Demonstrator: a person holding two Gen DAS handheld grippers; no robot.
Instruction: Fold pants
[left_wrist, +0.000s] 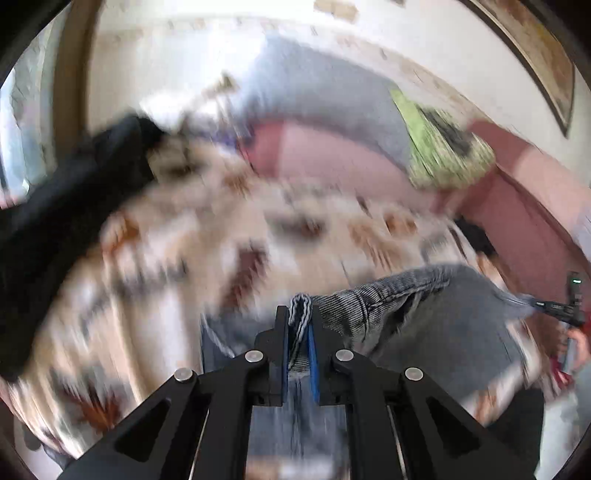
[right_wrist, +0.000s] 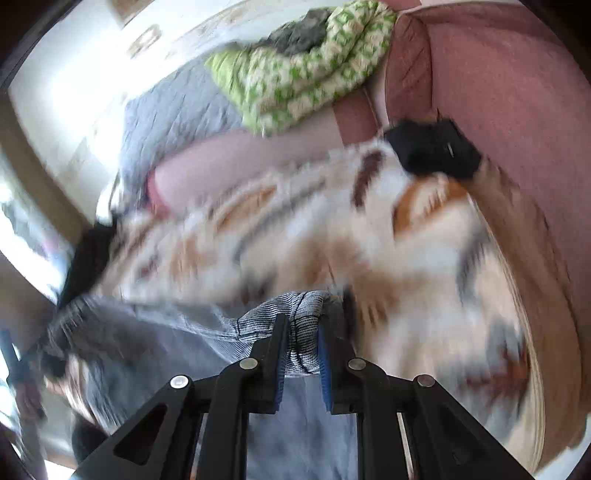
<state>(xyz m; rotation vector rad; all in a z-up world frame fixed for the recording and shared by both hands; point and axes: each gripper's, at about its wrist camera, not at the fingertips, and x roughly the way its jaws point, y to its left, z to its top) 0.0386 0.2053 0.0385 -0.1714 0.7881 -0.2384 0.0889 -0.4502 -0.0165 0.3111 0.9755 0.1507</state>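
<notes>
- The left gripper (left_wrist: 298, 325) is clamped on a bunched edge of the grey-blue denim pants (left_wrist: 436, 317); a thin fold of ribbed hem sticks up between its blue pads
- The right gripper (right_wrist: 303, 334) is clamped on a thicker roll of the same pants (right_wrist: 207, 339); the cloth fills the gap between its pads
- The pants hang between the two grippers over a patterned blanket (left_wrist: 207, 236) in cream, orange and brown; the stretch of fabric between the grips runs toward the other gripper in each view, and more of it drops below the fingers out of sight
- Judging by this, the fold is under way, not finished; one edge is lifted by two points, which looks like the carry-over of a first or middle fold; no neat folded stack shows yet, so laying the edge down, smoothing and any further fold seem left to do; heavy blur hides how much of the pants lies flat
- No container shows in either view; no basket, box or drawer to hold the pants
- Around the blanket: a pink sofa (right_wrist: 498, 96), a green-and-cream patterned cloth (right_wrist: 303, 74), a grey quilted cushion (left_wrist: 317, 85), and a black garment (left_wrist: 59, 206) near the blanket's edge
</notes>
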